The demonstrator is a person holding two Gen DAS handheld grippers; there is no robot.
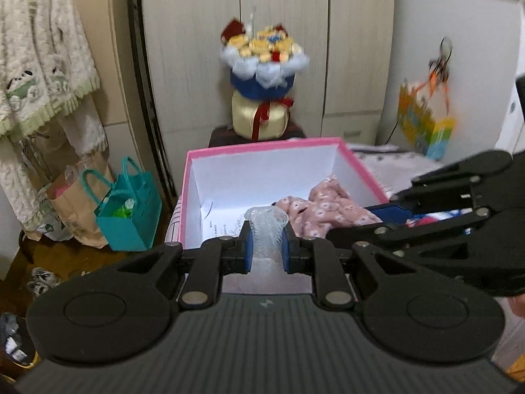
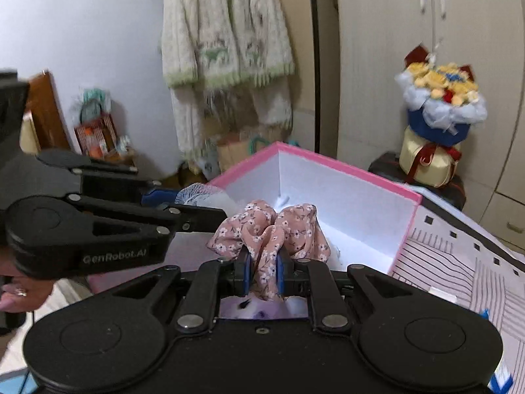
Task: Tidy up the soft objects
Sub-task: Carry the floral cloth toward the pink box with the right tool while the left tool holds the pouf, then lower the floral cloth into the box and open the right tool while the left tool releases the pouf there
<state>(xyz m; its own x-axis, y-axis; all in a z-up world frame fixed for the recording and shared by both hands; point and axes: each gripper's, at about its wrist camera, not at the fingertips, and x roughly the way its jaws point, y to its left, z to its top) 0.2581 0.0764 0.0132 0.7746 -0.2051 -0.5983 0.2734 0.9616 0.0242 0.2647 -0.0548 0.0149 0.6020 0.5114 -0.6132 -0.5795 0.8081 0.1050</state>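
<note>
Pretty cluttered bedroom — beige wardrobe (image 1: 262, 49) along the back, white wall (image 2: 82, 49) beside it, a fuzzy cream robe (image 2: 226, 42) hanging up, teal gift bag (image 1: 129, 216) on the dark floor (image 1: 65, 259) — striped bedding (image 2: 459, 262) too.

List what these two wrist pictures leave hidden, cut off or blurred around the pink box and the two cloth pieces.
- Left wrist view: the pink box's near floor is hidden by the left hand-held gripper and its white mesh.
- Right wrist view: the floral cloth's lower end is hidden behind the right hand-held gripper.
- Left wrist view: the bouquet is blurred.
- Right wrist view: the hand is cut off by the left edge.
</note>
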